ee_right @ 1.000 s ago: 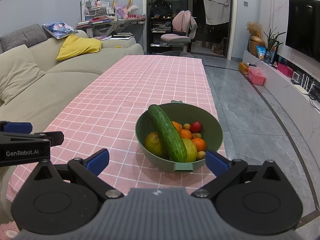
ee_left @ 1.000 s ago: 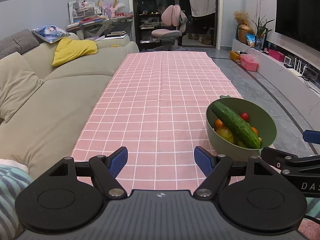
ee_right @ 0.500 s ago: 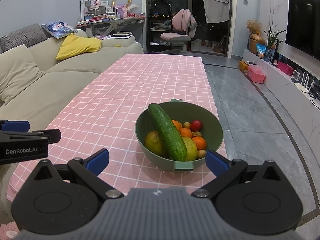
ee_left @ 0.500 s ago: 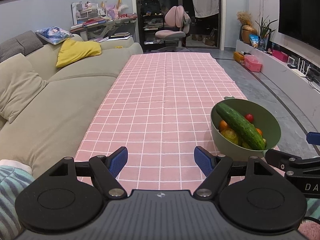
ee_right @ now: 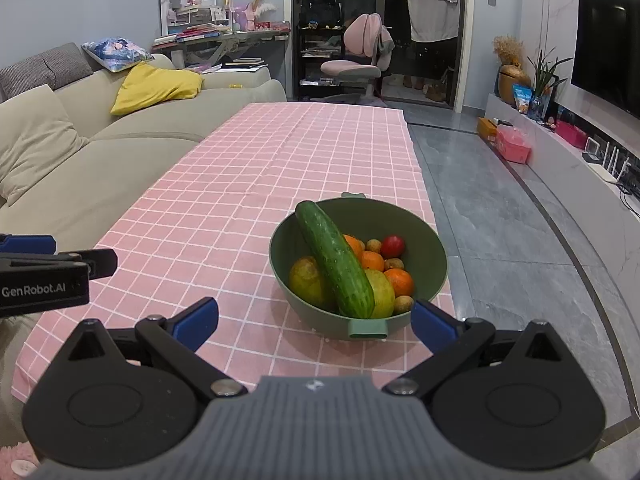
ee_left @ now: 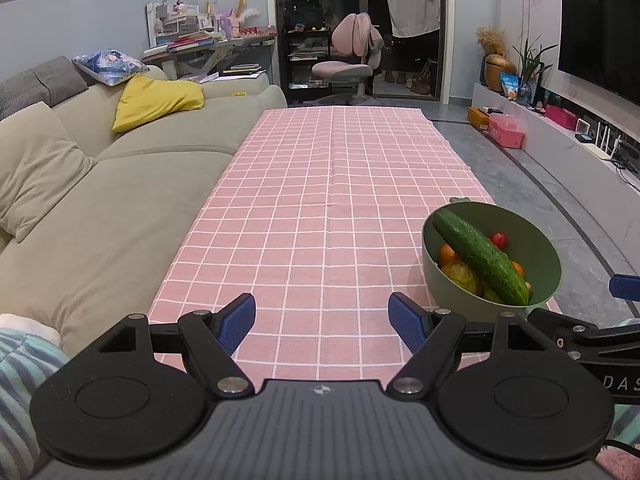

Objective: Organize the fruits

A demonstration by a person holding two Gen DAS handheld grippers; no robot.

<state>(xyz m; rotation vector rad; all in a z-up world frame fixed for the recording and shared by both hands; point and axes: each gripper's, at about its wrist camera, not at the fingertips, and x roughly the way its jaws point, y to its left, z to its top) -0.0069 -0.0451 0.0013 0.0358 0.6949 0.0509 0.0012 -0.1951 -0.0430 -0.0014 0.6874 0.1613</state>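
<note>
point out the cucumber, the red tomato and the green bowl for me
cucumber (ee_right: 336, 264), right wrist view, middle of its length
red tomato (ee_right: 392, 246), right wrist view, centre of its top
green bowl (ee_right: 430, 256), right wrist view, bare inner wall on the right

Dim indoor light; fisheye-bent edges
</note>
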